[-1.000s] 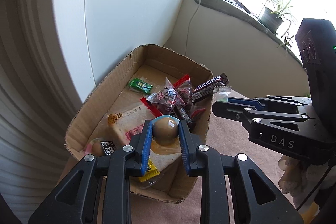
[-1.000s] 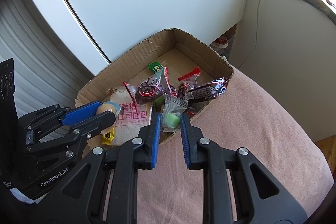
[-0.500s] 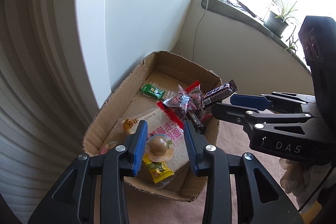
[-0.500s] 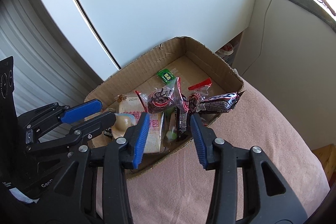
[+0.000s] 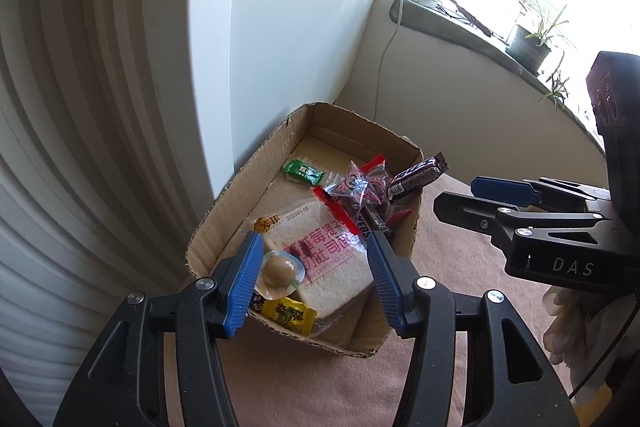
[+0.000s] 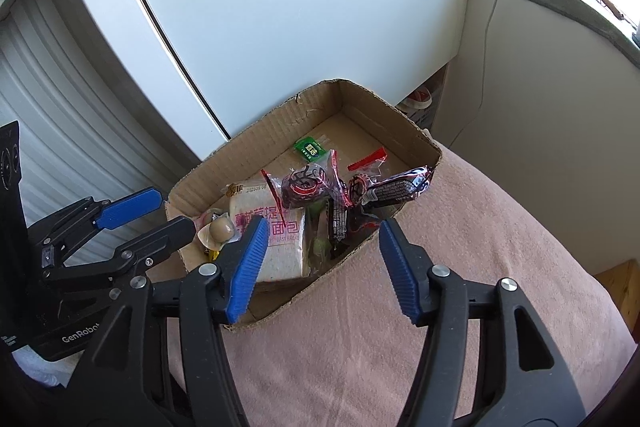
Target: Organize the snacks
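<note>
Both your claws hang spread wide with nothing in them: the left claw [image 5: 310, 281] over the near-left corner of the cardboard box [image 5: 208, 227], the right claw [image 6: 320, 267] above its near wall. The snacks all lie inside the box, which sits at the far-left edge of the pink-covered surface [image 6: 460, 267]. The jelly cup [image 5: 278, 271] rests on the bread packet [image 5: 332, 259], just beside the yellow candy [image 5: 288, 313]. The chocolate bar [image 6: 400, 187] leans over the right wall, propped on the red wrapped sweets [image 6: 308, 183]; I judge it could slide out, so nudge it inward.
</note>
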A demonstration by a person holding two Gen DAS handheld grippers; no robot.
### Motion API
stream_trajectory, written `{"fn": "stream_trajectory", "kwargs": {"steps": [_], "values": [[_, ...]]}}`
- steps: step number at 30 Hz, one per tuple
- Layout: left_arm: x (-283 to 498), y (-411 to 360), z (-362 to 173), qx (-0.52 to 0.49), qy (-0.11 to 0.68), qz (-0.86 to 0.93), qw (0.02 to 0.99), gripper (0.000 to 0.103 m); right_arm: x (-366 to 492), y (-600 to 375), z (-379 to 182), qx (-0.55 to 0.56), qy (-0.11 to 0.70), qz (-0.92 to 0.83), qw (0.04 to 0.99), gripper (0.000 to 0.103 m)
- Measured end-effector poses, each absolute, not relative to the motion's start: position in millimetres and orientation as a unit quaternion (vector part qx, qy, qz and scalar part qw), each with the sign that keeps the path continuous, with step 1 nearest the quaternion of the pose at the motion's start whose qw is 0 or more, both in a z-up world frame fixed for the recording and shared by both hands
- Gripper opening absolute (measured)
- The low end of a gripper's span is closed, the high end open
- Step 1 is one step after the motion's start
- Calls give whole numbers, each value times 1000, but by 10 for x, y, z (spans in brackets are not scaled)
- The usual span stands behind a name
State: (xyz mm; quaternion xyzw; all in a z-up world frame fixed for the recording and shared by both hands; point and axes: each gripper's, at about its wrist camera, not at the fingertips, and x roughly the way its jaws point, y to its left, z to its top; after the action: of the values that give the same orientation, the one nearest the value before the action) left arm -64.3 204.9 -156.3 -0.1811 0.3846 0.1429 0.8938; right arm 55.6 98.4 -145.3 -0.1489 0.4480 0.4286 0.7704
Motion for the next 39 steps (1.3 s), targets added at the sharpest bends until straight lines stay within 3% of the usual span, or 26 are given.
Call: {"fn": "stream_trajectory", "kwargs": {"steps": [2, 6, 11, 39], "values": [[-690, 2021, -1528, -183, 384, 146, 893, 62, 522, 918, -1407, -143, 443, 427, 775, 73], [-778, 1934, -1463, -176, 391, 158, 890, 71, 461, 775, -1343, -137, 435, 417, 786, 76], [-900, 1848, -1372, -177, 391, 168, 887, 72, 416, 574, -1307, -126, 437, 401, 795, 82], [-1072, 1709, -1138, -171, 386, 187, 887, 72, 193, 221, -1192, -133, 420, 363, 821, 83]]}}
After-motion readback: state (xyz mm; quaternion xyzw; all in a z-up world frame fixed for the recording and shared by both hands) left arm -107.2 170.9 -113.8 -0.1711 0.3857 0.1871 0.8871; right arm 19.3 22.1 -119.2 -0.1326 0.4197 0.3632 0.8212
